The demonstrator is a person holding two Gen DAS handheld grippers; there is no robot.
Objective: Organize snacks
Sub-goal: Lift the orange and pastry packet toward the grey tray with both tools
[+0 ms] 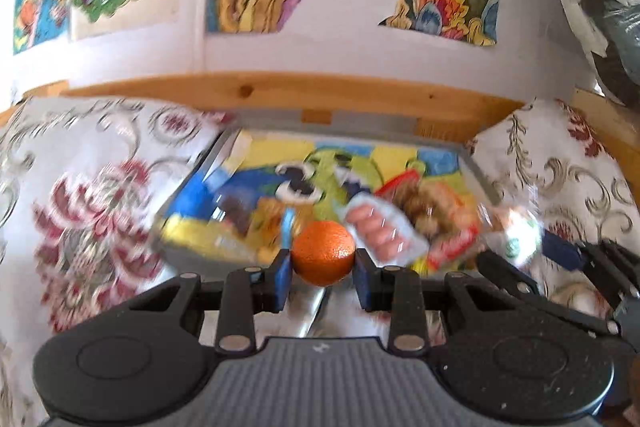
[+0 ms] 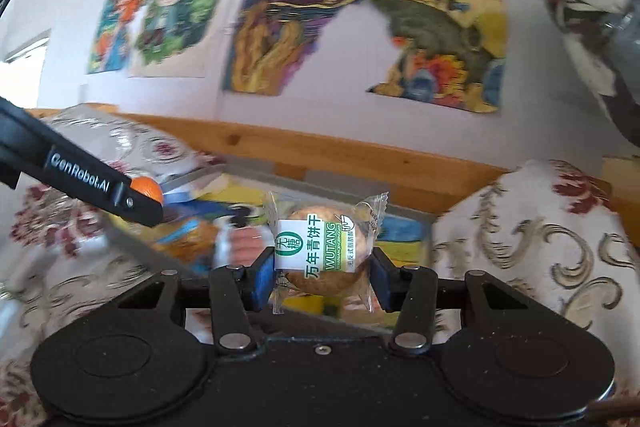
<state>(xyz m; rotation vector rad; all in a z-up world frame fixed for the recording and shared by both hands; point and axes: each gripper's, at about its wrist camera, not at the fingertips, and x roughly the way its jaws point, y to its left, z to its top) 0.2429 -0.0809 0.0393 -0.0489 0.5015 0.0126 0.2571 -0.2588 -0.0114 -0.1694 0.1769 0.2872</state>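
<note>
Left gripper [image 1: 323,267] pinches a small orange [image 1: 323,253] between its blue pads, held just above the near edge of the colourful tray [image 1: 478,169]; right gripper [image 2: 320,277] clamps a wrapped biscuit [image 2: 322,253], also in the air. Tray with the blurred snack pile [image 1: 400,223] lies straight ahead and below both; the left looks nearer. Orange is round, no real axis; the biscuit's wrapper runs upright, print sideways.
</note>
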